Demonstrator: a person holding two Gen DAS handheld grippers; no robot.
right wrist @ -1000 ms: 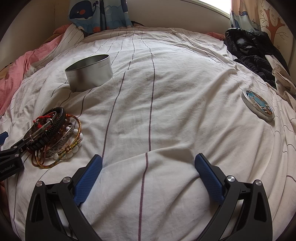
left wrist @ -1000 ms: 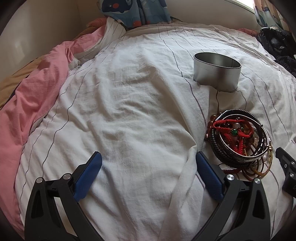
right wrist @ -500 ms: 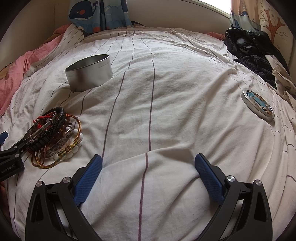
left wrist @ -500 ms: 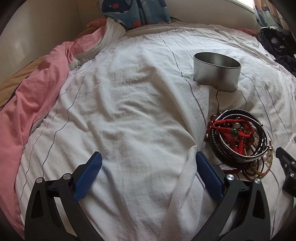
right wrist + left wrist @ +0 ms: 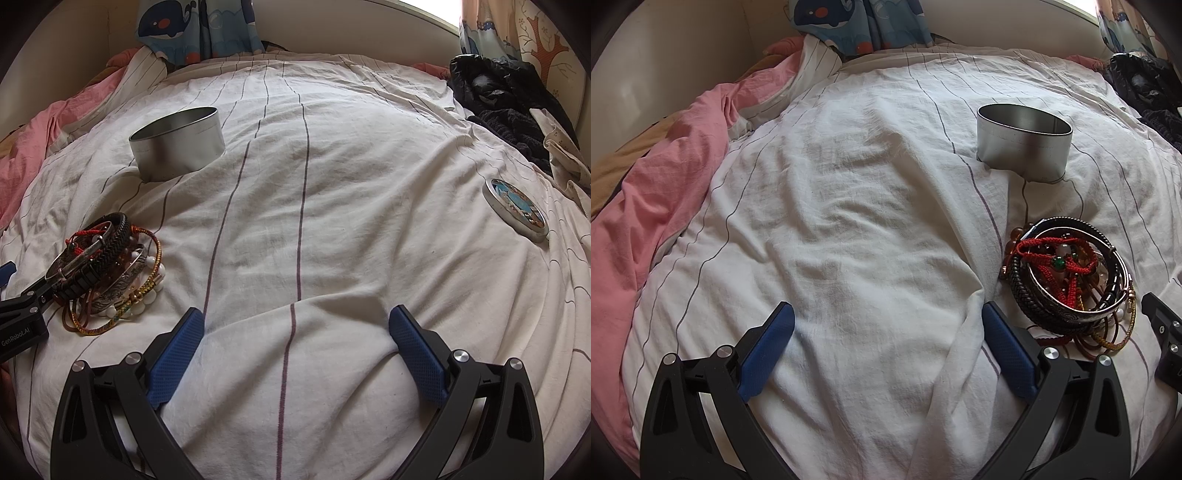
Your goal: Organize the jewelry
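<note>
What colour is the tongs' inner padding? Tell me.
Blue, textured pads on black arms; the right wrist view shows it best.

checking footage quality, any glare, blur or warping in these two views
Left wrist view: strong fisheye bending with dark corners, soft even daylight, the bracelet pile sharp, a mild sheen on the metal tin. Right wrist view: same warping, the window at the top blown out white, the tin lid and sheet in focus.

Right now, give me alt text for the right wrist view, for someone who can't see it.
An open tool hovers over a striped white bedsheet, holding nothing. To its left lies a heap of bracelets, with an open, lidless round metal tin beyond it. A decorated tin lid lies flat at the far right, near dark clothes.
</note>
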